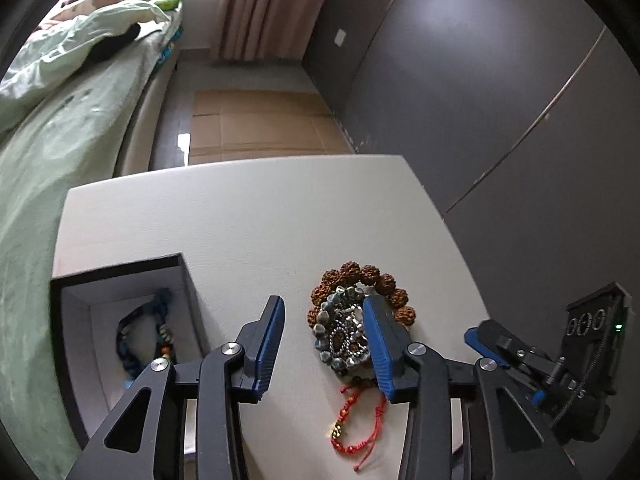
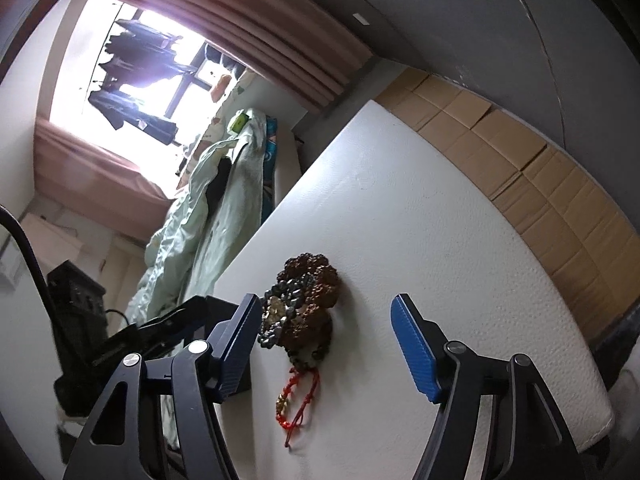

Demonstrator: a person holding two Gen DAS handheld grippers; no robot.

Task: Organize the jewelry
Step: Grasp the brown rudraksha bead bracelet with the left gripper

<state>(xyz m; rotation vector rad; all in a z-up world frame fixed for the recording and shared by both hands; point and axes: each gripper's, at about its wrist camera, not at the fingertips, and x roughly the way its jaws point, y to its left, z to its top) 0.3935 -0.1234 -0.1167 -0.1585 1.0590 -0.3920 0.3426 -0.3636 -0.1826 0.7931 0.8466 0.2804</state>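
Left tool [image 1: 324, 344] in lower centre of its frame, blue-padded jaws spread wide, nothing between the pads. Right tool [image 2: 324, 344] likewise low in its own frame, jaws parted wide, empty. Seen from the left view, lower right of frame: right tool [image 1: 492, 344] close alongside, tilted.

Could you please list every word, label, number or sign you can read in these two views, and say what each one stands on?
No text can be read with confidence.
Right claw: the black block behind it shows three pale ring shapes, perhaps "000", too blurred to confirm as digits; a green light glows beside them.
Black box, jewelry pile, white table: no lettering visible.
Bedding: printed patterns only, no words legible.
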